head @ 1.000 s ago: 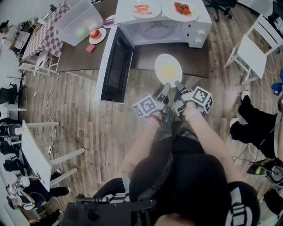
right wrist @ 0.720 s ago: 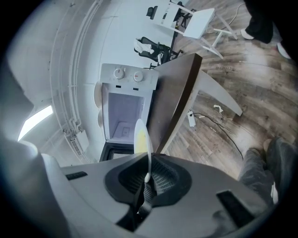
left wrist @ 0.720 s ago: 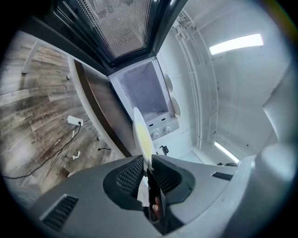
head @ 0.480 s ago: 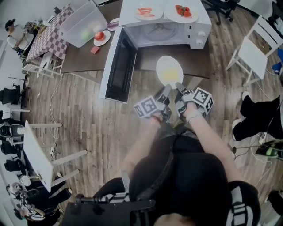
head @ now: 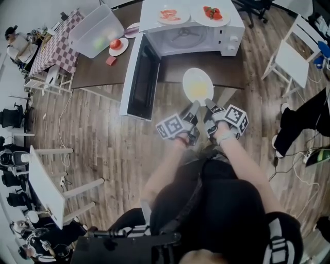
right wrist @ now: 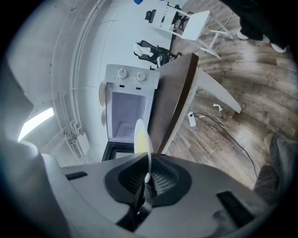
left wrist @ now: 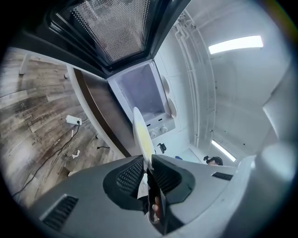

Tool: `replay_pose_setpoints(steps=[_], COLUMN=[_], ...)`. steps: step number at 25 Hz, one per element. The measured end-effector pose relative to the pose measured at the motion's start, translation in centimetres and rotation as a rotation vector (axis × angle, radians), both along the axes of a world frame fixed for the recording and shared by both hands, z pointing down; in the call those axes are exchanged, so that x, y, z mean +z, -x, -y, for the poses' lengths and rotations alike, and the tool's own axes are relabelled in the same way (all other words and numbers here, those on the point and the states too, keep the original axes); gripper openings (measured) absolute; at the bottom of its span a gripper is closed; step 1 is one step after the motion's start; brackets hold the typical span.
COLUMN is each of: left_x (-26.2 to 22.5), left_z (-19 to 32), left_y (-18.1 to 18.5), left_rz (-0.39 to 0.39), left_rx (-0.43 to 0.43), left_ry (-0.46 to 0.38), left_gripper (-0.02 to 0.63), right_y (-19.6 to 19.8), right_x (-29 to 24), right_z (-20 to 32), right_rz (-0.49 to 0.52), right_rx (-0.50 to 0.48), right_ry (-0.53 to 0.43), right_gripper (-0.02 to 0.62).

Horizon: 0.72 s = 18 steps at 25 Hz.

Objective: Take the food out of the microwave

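A white plate of yellow food [head: 198, 85] hangs over the front edge of the dark table [head: 98, 72], just in front of the white microwave [head: 227, 38], whose door [head: 140, 77] stands swung open to the left. My left gripper [head: 193, 107] and right gripper [head: 208, 104] are both shut on the plate's near rim, side by side. In the left gripper view the plate [left wrist: 141, 135] shows edge-on, pinched between the pads of the left gripper [left wrist: 148, 168]. The right gripper view shows the same plate [right wrist: 141, 138] clamped by the right gripper [right wrist: 146, 175], with the lit microwave cavity [right wrist: 125, 114] beyond.
Two plates of red food [head: 172, 14] [head: 212, 12] sit on top of the microwave. A clear plastic tub [head: 97, 30] and a plate with a tomato [head: 116, 45] stand at the table's left. A white folding chair [head: 289, 59] stands to the right, and a bystander's legs [head: 304, 121] are further right.
The plate and both grippers keep their place in front of the microwave; only the head view has shifted slightly.
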<state>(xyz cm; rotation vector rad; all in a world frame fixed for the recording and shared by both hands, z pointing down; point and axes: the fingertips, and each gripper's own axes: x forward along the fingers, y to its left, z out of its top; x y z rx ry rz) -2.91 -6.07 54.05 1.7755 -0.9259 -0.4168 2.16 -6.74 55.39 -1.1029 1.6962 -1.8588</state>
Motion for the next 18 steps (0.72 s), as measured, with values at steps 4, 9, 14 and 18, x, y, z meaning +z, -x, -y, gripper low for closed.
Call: replay_pose_setpoints(steps=[4, 9, 14, 18], left_x=[-0.2, 0.2, 0.6, 0.8], left_z=[-0.7, -2.3, -3.6, -4.6], left_y=[-0.1, -0.1, 0.1, 0.2], left_rz=[-0.002, -0.014, -0.032, -0.035], left_rx=[0.015, 0.027, 0.03, 0.039], left_ry=[-0.003, 0.012, 0.021, 0.026], left_gripper=[0.057, 0.057, 0.057, 0.057], right_y=[-0.1, -0.1, 0.1, 0.2], right_x=[-0.2, 0.1, 0.2, 0.4], right_z=[-0.9, -2.4, -3.7, -4.7], right_rz=[-0.005, -0.021, -0.056, -0.06], right_rx=[0.013, 0.018, -0.008, 0.001], right_ry=[0.001, 0.004, -0.013, -0.011], right_gripper=[0.018, 0.018, 0.018, 0.018])
